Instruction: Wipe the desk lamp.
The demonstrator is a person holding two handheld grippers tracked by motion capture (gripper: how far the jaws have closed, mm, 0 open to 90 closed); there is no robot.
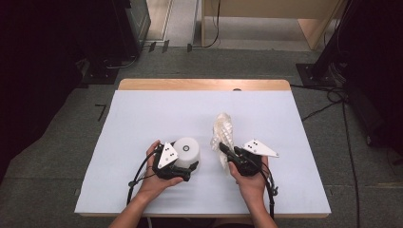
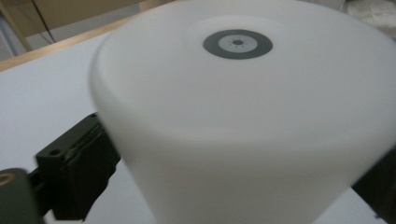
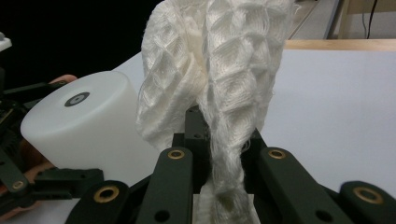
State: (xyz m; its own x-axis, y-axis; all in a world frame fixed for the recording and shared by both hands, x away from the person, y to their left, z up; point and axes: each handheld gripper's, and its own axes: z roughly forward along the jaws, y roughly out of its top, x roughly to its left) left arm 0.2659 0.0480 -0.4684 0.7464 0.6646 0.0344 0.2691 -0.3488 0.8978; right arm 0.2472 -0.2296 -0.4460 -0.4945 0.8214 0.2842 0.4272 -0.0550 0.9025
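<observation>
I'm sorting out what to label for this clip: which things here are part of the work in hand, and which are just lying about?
In hand:
- white cylinder, clamped by the left gripper
- white mesh cloth, pinched in the right gripper
- white table cover they rest on

Lying about:
- cables on the floor
- black stand base
- wooden furniture behind the table

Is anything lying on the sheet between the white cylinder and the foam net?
No. In the high view, only a bare strip of the white sheet separates the white cylinder from the foam net.

Overhead view faces forward-down; both claw views, close-up, share the white cylinder [image 3: 88,126].
</observation>
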